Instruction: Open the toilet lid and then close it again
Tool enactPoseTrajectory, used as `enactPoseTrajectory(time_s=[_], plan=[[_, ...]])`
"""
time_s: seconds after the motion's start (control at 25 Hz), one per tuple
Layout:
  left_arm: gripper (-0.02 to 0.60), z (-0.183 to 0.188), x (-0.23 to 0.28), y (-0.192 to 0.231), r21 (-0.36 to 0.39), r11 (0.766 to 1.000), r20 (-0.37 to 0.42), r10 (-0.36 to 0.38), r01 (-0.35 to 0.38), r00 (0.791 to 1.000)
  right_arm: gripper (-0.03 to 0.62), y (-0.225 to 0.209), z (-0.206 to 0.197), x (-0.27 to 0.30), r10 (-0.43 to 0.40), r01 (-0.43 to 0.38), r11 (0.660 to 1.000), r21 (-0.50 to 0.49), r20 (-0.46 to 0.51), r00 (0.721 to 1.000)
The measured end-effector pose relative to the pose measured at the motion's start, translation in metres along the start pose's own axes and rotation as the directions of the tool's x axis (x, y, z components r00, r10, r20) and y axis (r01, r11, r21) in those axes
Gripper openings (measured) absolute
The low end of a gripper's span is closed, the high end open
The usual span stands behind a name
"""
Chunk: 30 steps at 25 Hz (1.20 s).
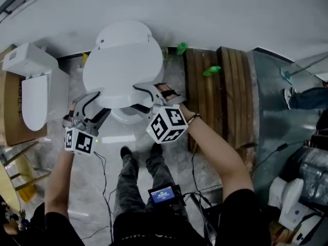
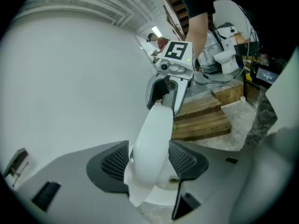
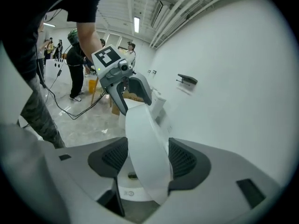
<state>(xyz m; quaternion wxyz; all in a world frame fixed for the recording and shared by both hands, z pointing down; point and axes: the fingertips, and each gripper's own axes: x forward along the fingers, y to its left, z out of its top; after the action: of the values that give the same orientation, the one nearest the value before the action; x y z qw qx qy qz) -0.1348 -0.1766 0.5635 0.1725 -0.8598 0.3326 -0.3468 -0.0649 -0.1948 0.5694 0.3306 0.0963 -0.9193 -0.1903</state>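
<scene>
The white toilet lid (image 1: 120, 70) is tilted up off the bowl (image 1: 124, 118), in front of the tank (image 1: 124, 33). My left gripper (image 1: 97, 104) clamps the lid's front edge on its left side. My right gripper (image 1: 143, 99) clamps the same edge on its right side. In the left gripper view the lid (image 2: 154, 139) fills the gap between both pads of the left gripper (image 2: 148, 162), and the right gripper (image 2: 163, 90) bites the far end. The right gripper view mirrors this: the lid (image 3: 145, 143) sits pinched in the right gripper (image 3: 147, 160), with the left gripper (image 3: 126, 90) beyond.
A second toilet (image 1: 36, 86) stands on a cardboard box (image 1: 10, 111) at the left. Wooden pallets (image 1: 215, 86) lie to the right of the bowl. Cables (image 1: 102, 188) trail on the marble floor by the person's legs. A white wall rises behind the tank.
</scene>
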Motion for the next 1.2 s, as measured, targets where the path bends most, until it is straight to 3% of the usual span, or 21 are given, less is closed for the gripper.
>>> enactPoseTrajectory(time_s=[0.12, 0.28, 0.72, 1.0, 1.2], plan=[[0.27, 0.011, 0.001, 0.03, -0.085, 0.996, -0.005, -0.032, 0.031, 0.999, 0.281, -0.03, 0.014, -0.005, 0.034, -0.034, 0.999, 0.035, 0.0, 0.999], [0.265, 0.025, 0.001, 0.064, -0.11, 0.992, -0.031, -0.057, 0.054, 0.998, 0.279, -0.062, 0.029, -0.008, 0.062, -0.061, 0.994, 0.088, -0.004, 0.998], [0.262, 0.044, 0.008, 0.134, -0.229, 0.973, -0.124, -0.042, 0.013, 0.991, 0.279, -0.128, 0.054, -0.008, 0.124, -0.123, 0.976, 0.182, 0.004, 0.992], [0.261, 0.05, 0.015, 0.189, -0.306, 0.952, -0.04, -0.017, 0.004, 0.999, 0.279, -0.178, 0.072, -0.001, 0.143, -0.144, 0.959, 0.242, 0.021, 0.989], [0.251, 0.059, 0.03, 0.237, -0.273, 0.961, 0.009, -0.037, 0.038, 0.999, 0.278, -0.23, 0.082, 0.011, 0.164, -0.153, 0.955, 0.252, -0.021, 0.986]])
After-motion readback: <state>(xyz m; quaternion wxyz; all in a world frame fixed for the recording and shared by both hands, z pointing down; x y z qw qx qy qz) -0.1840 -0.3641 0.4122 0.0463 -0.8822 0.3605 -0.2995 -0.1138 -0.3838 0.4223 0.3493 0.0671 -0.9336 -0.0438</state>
